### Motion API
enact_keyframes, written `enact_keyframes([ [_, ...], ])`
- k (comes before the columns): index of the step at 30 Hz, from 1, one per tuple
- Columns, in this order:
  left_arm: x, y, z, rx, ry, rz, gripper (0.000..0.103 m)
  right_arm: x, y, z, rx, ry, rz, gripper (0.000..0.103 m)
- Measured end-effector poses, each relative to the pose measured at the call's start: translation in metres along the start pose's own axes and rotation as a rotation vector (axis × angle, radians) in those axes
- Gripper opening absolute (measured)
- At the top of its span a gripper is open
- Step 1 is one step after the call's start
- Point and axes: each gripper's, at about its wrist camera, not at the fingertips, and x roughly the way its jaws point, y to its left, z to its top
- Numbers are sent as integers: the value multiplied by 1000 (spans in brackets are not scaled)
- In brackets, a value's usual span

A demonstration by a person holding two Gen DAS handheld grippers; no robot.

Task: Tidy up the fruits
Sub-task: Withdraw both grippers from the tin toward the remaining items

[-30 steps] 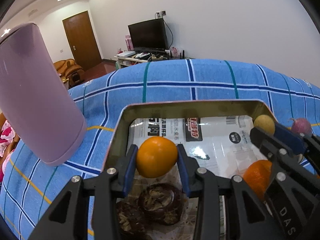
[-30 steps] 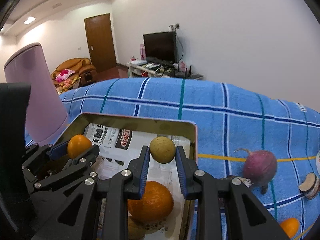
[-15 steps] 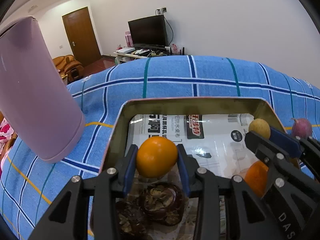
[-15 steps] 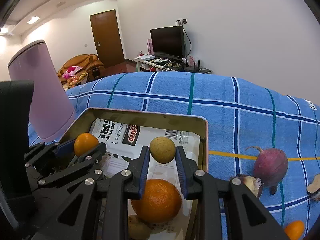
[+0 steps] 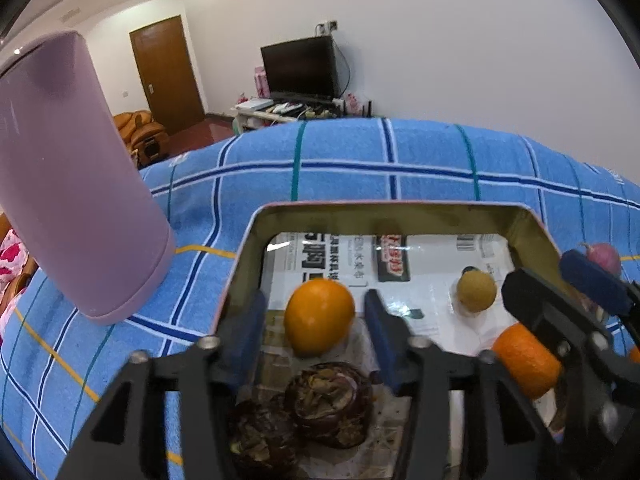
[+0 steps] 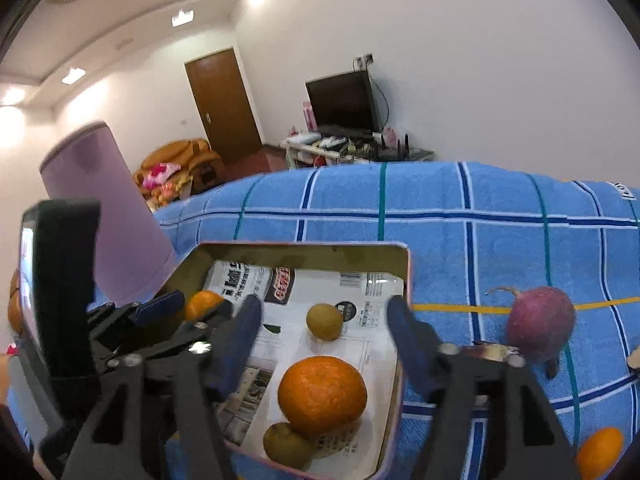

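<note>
A metal tray (image 5: 248, 264) lined with printed paper sits on the blue checked cloth. My left gripper (image 5: 314, 324) is open, its pads apart on both sides of a small orange (image 5: 319, 315) lying in the tray. My right gripper (image 6: 326, 338) is open over the tray (image 6: 402, 280); the small yellow-brown fruit (image 6: 325, 321) lies free on the paper between its fingers. It also shows in the left wrist view (image 5: 476, 291). A big orange (image 6: 322, 396) and another yellow-brown fruit (image 6: 285, 444) lie nearer in the tray.
Two dark brown husk-like fruits (image 5: 328, 404) lie in the tray's near left corner. A tall purple cylinder (image 5: 68, 184) stands left of the tray. A purple radish (image 6: 540, 322), a small orange (image 6: 598, 458) and a cut fruit piece (image 6: 490, 350) lie on the cloth to the right.
Both grippers have opened. The left let go of the small orange and the right let go of the yellow-brown fruit; both fruits now rest in the tray.
</note>
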Motion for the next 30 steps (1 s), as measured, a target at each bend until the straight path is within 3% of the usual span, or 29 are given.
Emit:
enact_keyframes([
  [4,-10,-7,-2,15,-32,-3,87,-18,3,0,-18,-85,-51,72],
  [8,-28,-12,-5,26,-126,28,102,-37,-6,1,18,-178,-142,73],
  [13,-46,-14,-8,19,-216,57,103,-40,-19,2,60,-192,-223,73],
  [30,-65,-10,-18,-21,-258,50,103,-60,-19,-10,14,-223,-307,73],
])
